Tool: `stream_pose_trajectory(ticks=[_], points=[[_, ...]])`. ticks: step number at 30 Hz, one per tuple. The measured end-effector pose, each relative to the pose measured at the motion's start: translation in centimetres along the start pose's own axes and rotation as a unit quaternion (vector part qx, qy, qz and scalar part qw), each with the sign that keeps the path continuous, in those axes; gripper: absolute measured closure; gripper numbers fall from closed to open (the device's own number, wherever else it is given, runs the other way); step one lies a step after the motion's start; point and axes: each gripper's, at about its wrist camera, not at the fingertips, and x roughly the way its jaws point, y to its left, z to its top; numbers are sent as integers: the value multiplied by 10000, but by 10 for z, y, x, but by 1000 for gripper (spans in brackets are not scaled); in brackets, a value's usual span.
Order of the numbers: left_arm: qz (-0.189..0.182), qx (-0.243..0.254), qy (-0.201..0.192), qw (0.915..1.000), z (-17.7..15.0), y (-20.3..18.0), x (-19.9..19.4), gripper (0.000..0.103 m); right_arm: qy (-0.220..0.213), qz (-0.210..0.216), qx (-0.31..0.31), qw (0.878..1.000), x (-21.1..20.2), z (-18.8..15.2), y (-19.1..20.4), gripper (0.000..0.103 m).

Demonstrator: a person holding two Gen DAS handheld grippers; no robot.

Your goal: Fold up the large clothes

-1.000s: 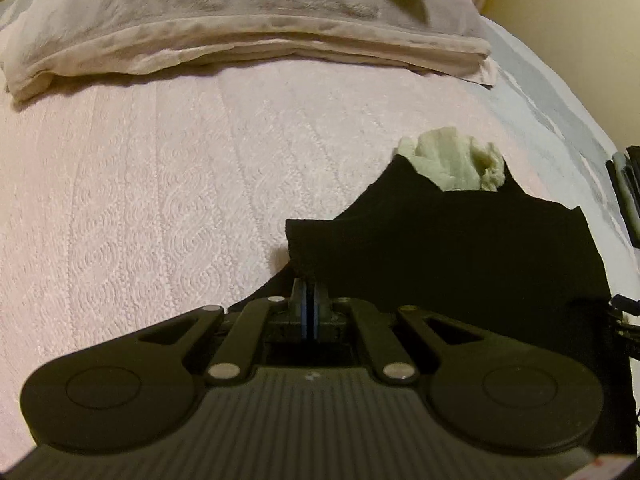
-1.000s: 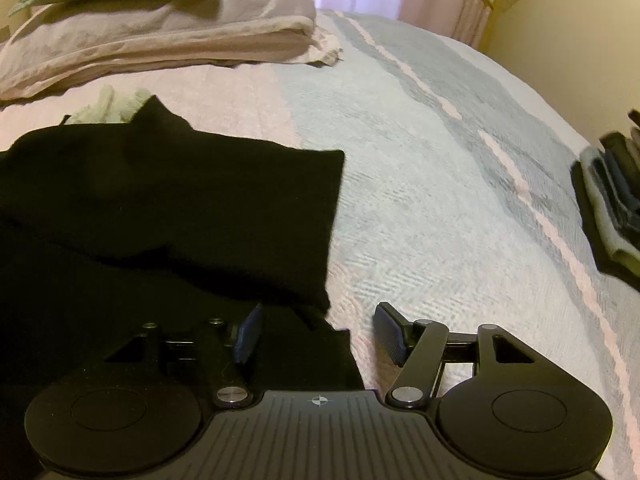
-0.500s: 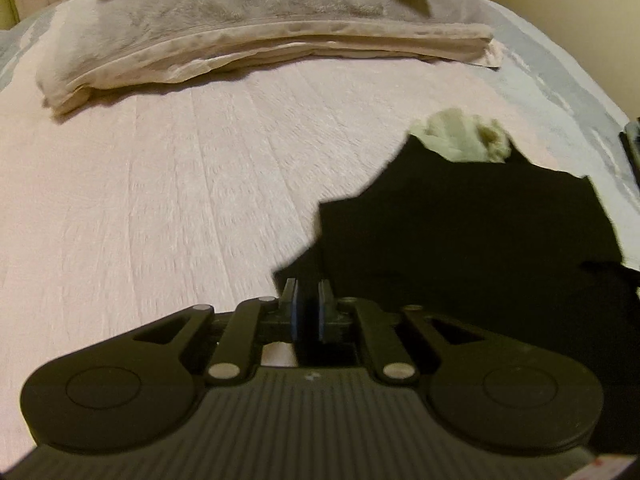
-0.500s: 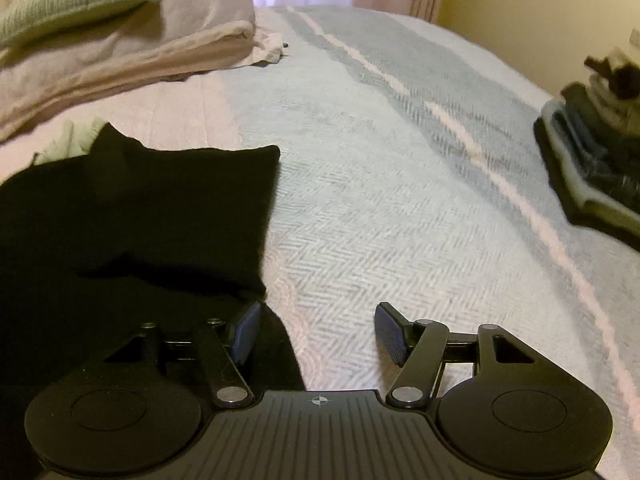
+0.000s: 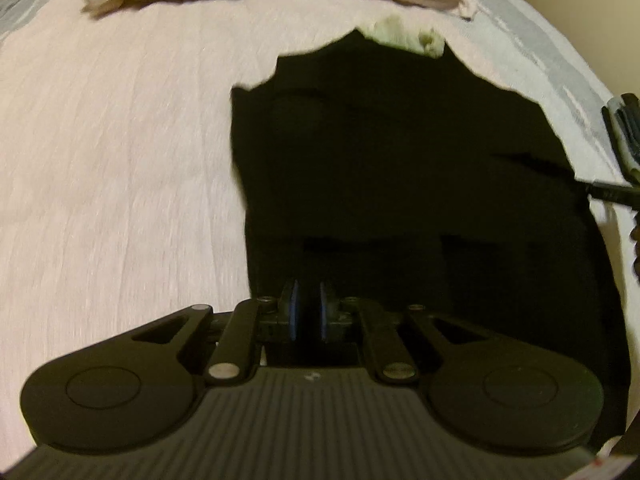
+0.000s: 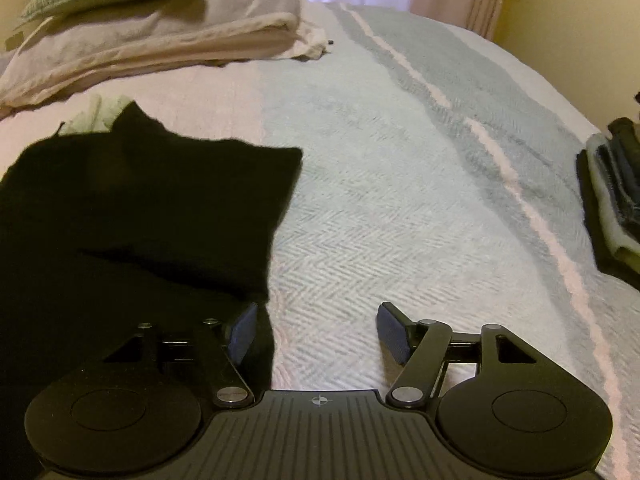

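A black garment (image 5: 400,160) lies spread on the bed, partly folded over itself, and its right edge shows in the right wrist view (image 6: 160,208). My left gripper (image 5: 308,312) hovers over the garment's near part. Its blue pads stand a narrow gap apart, and I see nothing held between them against the dark cloth. My right gripper (image 6: 316,328) is wide open at the garment's near right edge. The left fingertip (image 6: 242,332) is over the black cloth and the right one is over the bedspread.
A pale green cloth (image 5: 404,36) peeks out beyond the garment's far edge. Folded blankets and a green pillow (image 6: 160,40) lie at the head of the bed. A stack of folded clothes (image 6: 616,192) sits at the right. The bedspread (image 6: 400,200) is pink and blue-striped.
My left gripper's pads, pressed together on the garment's edge a second ago, have parted, and the gripper has shifted right over the black cloth. The right gripper stayed open.
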Motion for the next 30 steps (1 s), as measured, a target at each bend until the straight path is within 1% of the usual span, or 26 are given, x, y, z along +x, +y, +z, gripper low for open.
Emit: stream_pose_trajectory(ticks=[3, 6, 10, 12, 14, 16, 18, 20, 22, 24, 27, 29, 30], points=[[42, -14, 49, 10000, -21, -9, -14, 96, 63, 37, 222, 9997, -26, -9, -5, 41], [16, -3, 81, 10000, -39, -16, -31, 96, 143, 215, 192, 9995, -56, -29, 2, 41], [-94, 59, 143, 9998, -67, -21, -44, 93, 277, 507, 99, 9983, -93, -71, 25, 41], [-182, 110, 196, 9996, -82, -23, -45, 91, 446, 639, 57, 9969, -106, -95, 39, 41], [-214, 177, 280, 9992, -99, -24, -44, 91, 620, 671, -42, 9958, -115, -119, 50, 41], [-289, 253, 420, 9984, -117, -25, -41, 91, 816, 580, -275, 9946, -124, -142, 60, 41], [-273, 462, 490, 9974, -133, -27, -42, 91, 1036, 339, -354, 9934, -134, -160, 63, 41], [-276, 646, 485, 9963, -144, -29, -48, 90, 1125, 90, -260, 9933, -148, -173, 59, 41], [-296, 775, 508, 9953, -153, -29, -56, 90, 1098, 80, -140, 9938, -165, -180, 57, 41], [-251, 981, 499, 9936, -160, -32, -66, 89, 970, 228, -312, 9945, -186, -182, 64, 41], [-231, 1318, 465, 9899, -172, -37, -85, 88, 791, 740, -928, 9898, -212, -185, 87, 41], [-255, 1552, 406, 9867, -181, -41, -97, 88, 705, 1127, -1484, 9800, -225, -190, 105, 41], [-313, 1663, 395, 9848, -186, -44, -103, 88, 684, 1253, -1734, 9745, -229, -194, 113, 41]])
